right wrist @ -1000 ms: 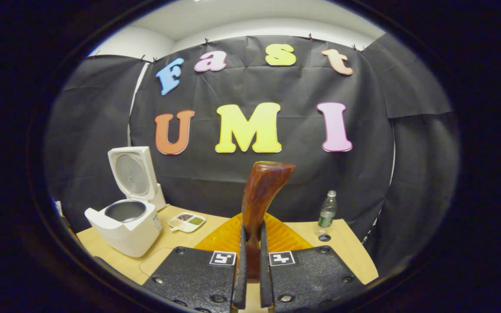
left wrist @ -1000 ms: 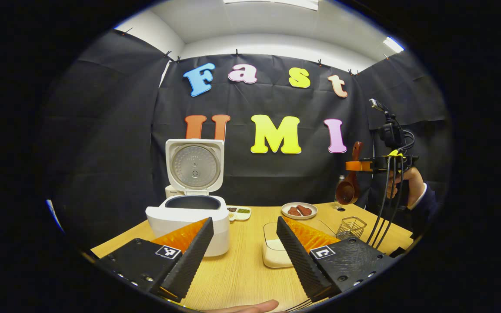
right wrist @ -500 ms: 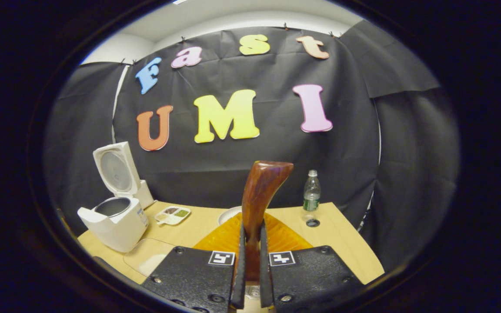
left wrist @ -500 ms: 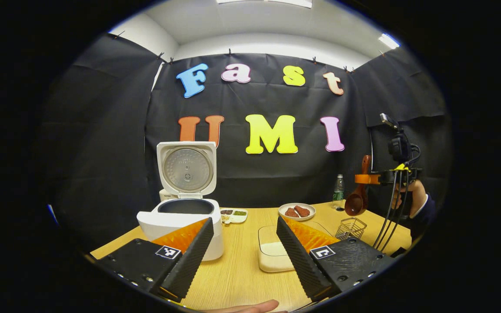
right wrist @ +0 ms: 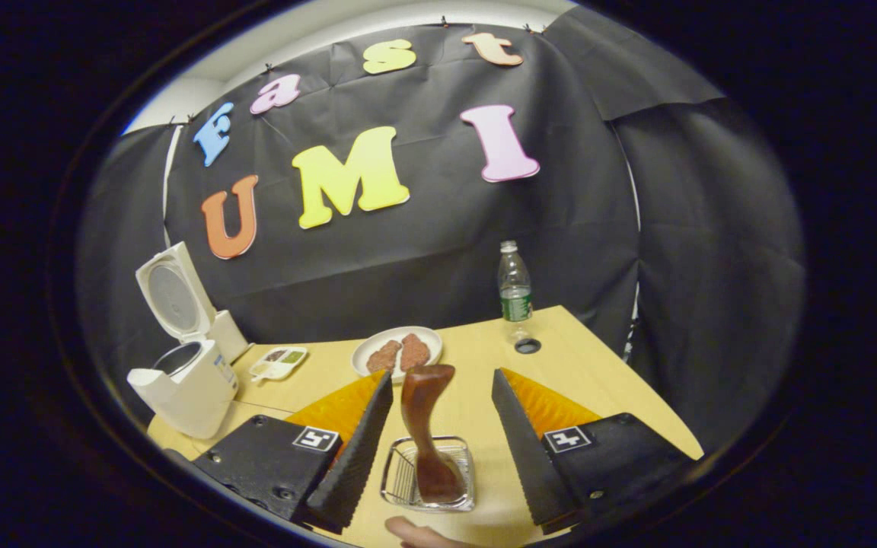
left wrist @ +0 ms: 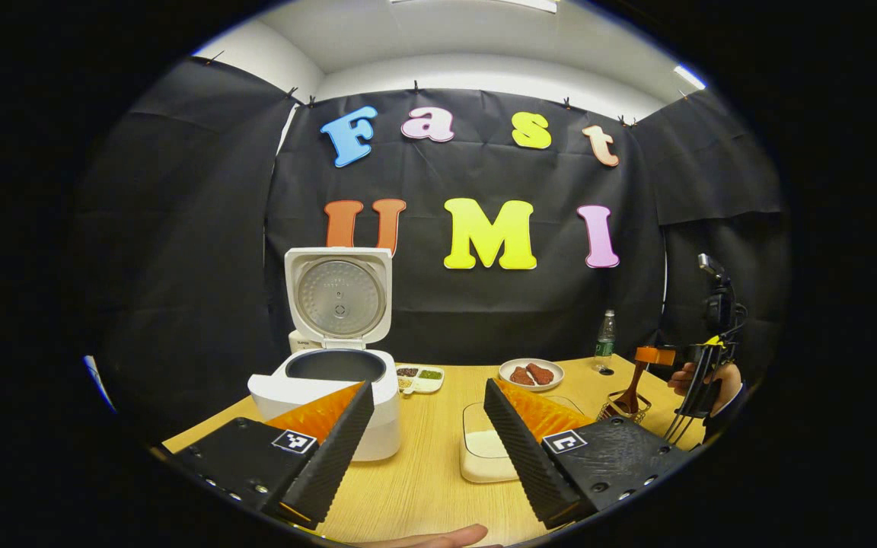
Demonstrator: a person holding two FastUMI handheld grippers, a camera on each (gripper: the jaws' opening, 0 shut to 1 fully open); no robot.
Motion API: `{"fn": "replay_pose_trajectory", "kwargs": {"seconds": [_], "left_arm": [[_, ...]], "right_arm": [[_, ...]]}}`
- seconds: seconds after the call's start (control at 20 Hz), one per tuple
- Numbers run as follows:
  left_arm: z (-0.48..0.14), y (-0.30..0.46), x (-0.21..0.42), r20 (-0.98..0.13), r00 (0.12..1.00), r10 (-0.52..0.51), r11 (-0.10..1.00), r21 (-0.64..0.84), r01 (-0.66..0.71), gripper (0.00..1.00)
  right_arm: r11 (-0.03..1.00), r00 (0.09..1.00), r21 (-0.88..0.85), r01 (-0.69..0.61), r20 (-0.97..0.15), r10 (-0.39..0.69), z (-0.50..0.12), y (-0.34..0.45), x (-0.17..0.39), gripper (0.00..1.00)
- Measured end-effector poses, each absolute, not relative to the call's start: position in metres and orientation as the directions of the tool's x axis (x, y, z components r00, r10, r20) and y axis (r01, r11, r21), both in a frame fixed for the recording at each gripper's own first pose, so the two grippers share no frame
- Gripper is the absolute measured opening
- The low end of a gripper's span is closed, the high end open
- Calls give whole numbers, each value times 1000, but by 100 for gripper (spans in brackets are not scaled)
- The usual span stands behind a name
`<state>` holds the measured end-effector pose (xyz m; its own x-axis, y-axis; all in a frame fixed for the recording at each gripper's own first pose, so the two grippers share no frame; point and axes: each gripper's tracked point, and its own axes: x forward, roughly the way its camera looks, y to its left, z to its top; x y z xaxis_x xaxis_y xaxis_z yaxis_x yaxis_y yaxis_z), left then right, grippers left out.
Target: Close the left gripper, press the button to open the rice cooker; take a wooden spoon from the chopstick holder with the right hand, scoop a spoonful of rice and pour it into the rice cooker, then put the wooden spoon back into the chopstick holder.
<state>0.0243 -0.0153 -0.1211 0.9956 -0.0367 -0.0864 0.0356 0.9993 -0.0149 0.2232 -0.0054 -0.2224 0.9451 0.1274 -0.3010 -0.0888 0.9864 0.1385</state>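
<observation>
Black cloth (left wrist: pixel 180 251) hangs pinned along its top edge as the booth's far and side walls. Above it runs a white wall (left wrist: pixel 476 80) and ceiling with a bright light strip (left wrist: pixel 688 76) at right. A pale wood-grain worktop (left wrist: pixel 427 472) fills the near ground.

1. The rice cooker (left wrist: pixel 332 384) carries small dark print on its hinge block and side, too small to read.
2. The bottle (right wrist: pixel 515 293), far right, has a green label, illegible.

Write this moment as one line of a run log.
stage: spoon return | right tool: open, spoon standing in wire holder | left tool: open, idle | rice cooker: lid up
</observation>
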Motion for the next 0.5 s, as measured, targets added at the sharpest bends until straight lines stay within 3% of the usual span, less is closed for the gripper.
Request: {"fn": "replay_pose_trajectory", "kwargs": {"seconds": [0.15, 0.5], "left_arm": [[-108, -5, 30, -66, 997, -29, 999, -29, 27, 93], [-78, 28, 56, -47, 999, -22, 998, -52, 19, 93]], "right_arm": [[993, 958, 99, -70, -271, 95, -213, -15, 201, 95], [1000, 988, 11, 7, -154, -5, -176, -46, 137, 94]]}}
